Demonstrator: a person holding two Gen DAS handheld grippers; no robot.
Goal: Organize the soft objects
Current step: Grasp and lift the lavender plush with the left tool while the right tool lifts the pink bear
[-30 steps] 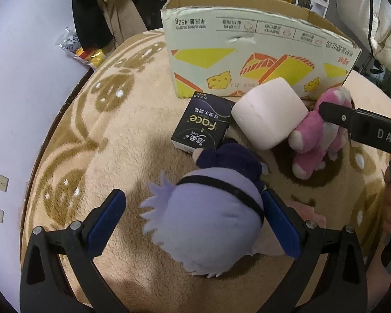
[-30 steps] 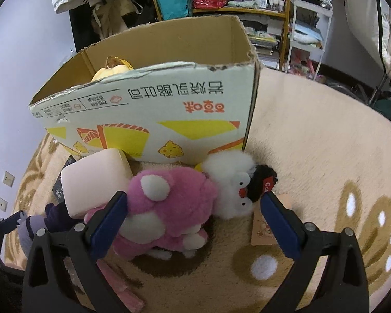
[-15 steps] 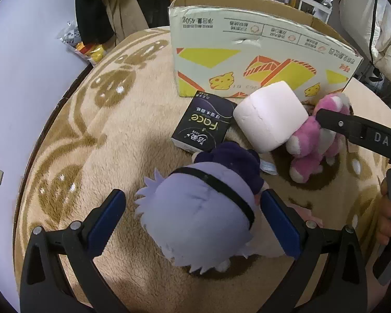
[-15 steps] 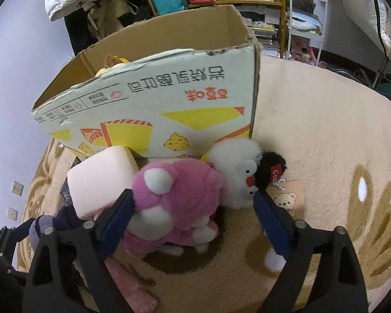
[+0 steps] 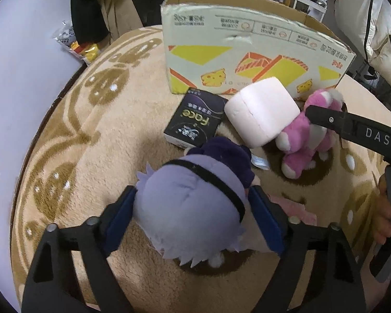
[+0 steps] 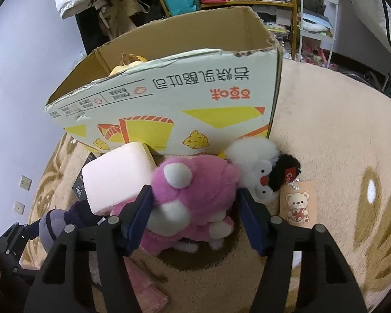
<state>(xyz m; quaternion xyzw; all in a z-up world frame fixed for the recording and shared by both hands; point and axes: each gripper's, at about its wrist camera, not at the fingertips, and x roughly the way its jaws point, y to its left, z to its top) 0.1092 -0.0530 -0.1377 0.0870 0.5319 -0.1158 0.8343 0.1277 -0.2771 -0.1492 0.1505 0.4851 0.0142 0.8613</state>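
My left gripper (image 5: 193, 216) is shut on a lavender plush doll (image 5: 187, 208) with a dark purple body, on the beige rug (image 5: 91, 156). My right gripper (image 6: 194, 216) is shut on a pink plush bear (image 6: 193, 195), which also shows in the left wrist view (image 5: 302, 140). A white and black plush penguin (image 6: 258, 167) lies against the bear's right side. A pale pink foam cube (image 5: 262, 114) rests to the bear's left, in front of the open cardboard box (image 6: 174, 104). A yellow plush (image 6: 126, 62) lies inside the box.
A black tissue pack (image 5: 195, 120) lies in front of the box's left corner. A flat pink packet (image 6: 148, 287) lies on the rug by my right gripper. Shelves (image 6: 247, 0) and hanging clothes (image 5: 104, 7) stand behind the box. The wall (image 5: 13, 52) runs along the left.
Both grippers have closed: the left one onto the lavender doll, the right one onto the pink bear. Both have moved a little forward over their toys.
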